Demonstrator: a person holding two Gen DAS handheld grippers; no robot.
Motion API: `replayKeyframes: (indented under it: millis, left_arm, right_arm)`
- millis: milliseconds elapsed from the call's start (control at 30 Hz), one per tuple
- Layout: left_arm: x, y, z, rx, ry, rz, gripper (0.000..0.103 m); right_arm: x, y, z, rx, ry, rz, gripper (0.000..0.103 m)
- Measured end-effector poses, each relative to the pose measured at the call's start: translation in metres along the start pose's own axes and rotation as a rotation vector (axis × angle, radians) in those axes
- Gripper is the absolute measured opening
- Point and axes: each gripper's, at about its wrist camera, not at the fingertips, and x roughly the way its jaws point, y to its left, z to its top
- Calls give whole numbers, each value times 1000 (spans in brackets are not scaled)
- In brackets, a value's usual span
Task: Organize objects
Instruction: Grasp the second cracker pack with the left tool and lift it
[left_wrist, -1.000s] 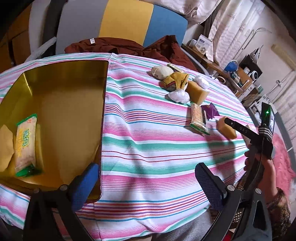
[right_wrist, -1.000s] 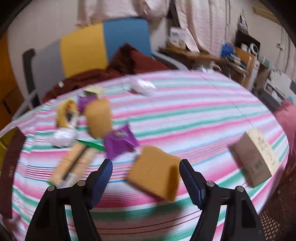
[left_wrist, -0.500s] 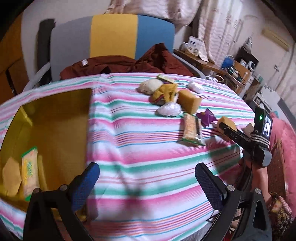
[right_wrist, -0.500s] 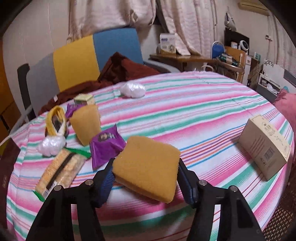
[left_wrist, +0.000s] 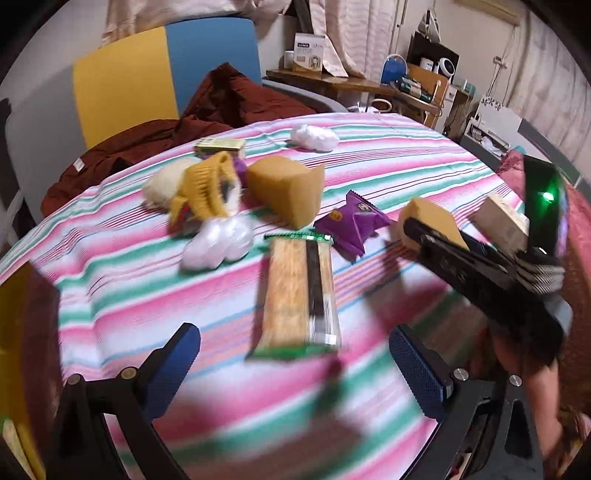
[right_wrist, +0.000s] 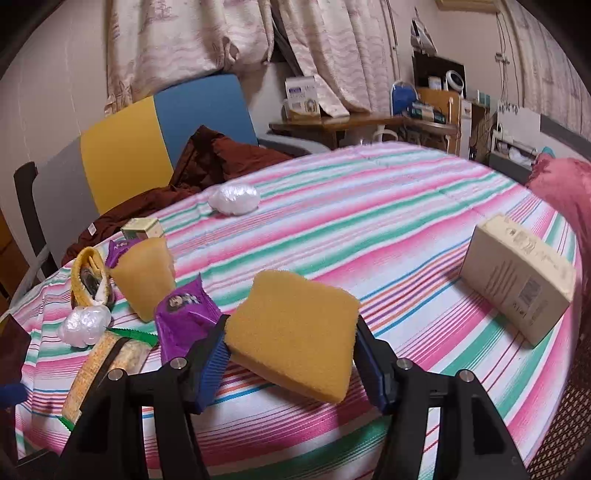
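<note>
The right gripper has just closed its blue pads on a yellow sponge and grips it by both side edges, the sponge tilted with its near edge hanging lower than its far edge, over the striped tablecloth. The left gripper stands wide open with nothing between its pads, above the near end of a long cracker packet that lies flat on the cloth, pointing away from it. Just beyond that packet, to the right, sits a purple snack pouch; to the left lies a crumpled white plastic bag. Farther back a second yellow sponge stands on edge, and left of it is a yellow knitted item, touching a pale round bundle. Behind these is a small green-and-cream box, and far right of it another white plastic wad. A beige cardboard box lies well apart on the right side of the table. At the far left a gold tray shows only as a blurred edge. Beyond the table stands a chair with a yellow and blue back, with a maroon garment heaped on it.
</note>
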Motion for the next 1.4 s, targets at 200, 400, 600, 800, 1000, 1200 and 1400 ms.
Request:
replayKeyframes:
  millis: [200, 400, 600, 800, 1000, 1200, 1400]
  left_arm:
    - [48, 5, 11, -45, 65, 18, 76]
    - [44, -11, 0, 92, -30, 46, 54]
    - [29, -6, -17, 54, -69, 56, 47]
    - [7, 4, -40, -6, -77, 39, 46]
    - [-26, 21, -55, -84, -107, 4, 46]
    - [-63, 46, -64, -170, -161, -8, 46]
    - [-98, 73, -73, -234, -213, 15, 46]
  right_arm:
    - [1, 2, -3, -8, -6, -9, 63]
    - [0, 4, -6, -21, -20, -27, 63]
    - [-10, 11, -7, -58, -72, -49, 63]
    - [-16, 22, -8, -118, -99, -51, 63]
    - [-20, 26, -8, -135, -125, -52, 63]
    - [-26, 35, -10, -179, -154, -59, 63]
    - [-31, 48, -13, -242, -178, -68, 63]
